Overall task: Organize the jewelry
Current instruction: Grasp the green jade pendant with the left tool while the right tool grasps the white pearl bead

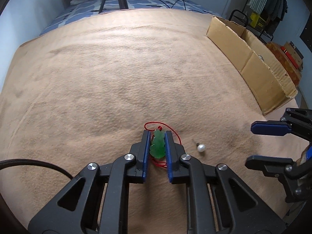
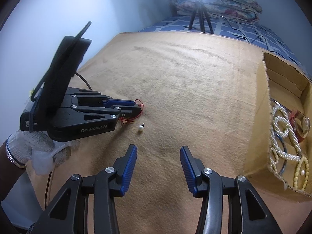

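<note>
I've got the left gripper (image 1: pixel 157 136) w/ jaws closed on the one green pendant (image 1: pixel 157 146) mid-blanket (image 1: pixel 97 87) on the bed, so I'd lift slow, red cord (image 1: pixel 175 134) trailing clear, toward the cardboard box (image 1: pixel 259 74) at the right edge, while the right gripper (image 2: pixel 158 152) hangs open, empty, near the one pearl earring (image 2: pixel 140 128).

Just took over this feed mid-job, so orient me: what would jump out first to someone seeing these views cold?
The green pendant on its red cord stands out, pinched between the left gripper pads on the tan blanket. Just right of it lies a loose pearl earring. The right gripper hangs open and empty, beside the cardboard box holding pearl strands.
</note>
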The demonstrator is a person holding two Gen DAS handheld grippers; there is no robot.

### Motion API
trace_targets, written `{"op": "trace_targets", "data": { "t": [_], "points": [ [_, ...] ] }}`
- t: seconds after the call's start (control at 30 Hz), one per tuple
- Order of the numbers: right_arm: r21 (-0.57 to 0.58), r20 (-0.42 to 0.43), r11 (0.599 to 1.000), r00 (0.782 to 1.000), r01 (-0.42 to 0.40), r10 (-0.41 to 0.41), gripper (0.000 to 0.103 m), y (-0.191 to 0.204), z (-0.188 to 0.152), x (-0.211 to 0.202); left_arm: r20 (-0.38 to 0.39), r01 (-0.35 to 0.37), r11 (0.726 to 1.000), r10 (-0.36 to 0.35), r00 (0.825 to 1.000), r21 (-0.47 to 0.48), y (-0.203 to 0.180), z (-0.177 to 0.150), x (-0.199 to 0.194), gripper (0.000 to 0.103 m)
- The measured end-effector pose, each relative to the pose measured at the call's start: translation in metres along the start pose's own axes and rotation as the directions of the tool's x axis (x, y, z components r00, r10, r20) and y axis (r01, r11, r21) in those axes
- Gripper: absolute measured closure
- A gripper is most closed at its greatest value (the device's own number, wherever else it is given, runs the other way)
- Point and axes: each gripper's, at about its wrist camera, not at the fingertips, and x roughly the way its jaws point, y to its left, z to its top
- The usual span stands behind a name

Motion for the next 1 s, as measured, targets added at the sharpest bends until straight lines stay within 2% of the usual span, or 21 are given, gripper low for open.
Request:
{"op": "trace_targets", "data": {
  "t": [0.33,0.67,0.8,1.0],
  "points": [
    [-0.089,-0.021,0.996,1.000,0.003,-0.004,0.071,0.025,0.016,0.033,0.014,-0.018,1.000,0.018,1.000,-0.017,0.019,-0.015,-0.012,0.090],
    [-0.185,-0.047,0.981,0.996,0.064,-0.074,0.083,0.045,0.024,0.059,0.028,-0.018,0.999,0.019,0.999,-0.037,0.028,-0.022,-0.018,0.090],
    [-0.218,-0.051,0.972,0.994,0.084,-0.098,0.097,0.050,0.024,0.062,0.033,-0.018,0.999,0.019,0.999,-0.046,0.028,-0.024,-0.019,0.090],
    [-0.222,-0.038,0.970,0.993,0.101,-0.113,0.097,0.052,0.024,0.056,0.046,-0.014,0.998,0.017,0.999,-0.058,0.027,-0.025,-0.026,0.090]
  ]
}}
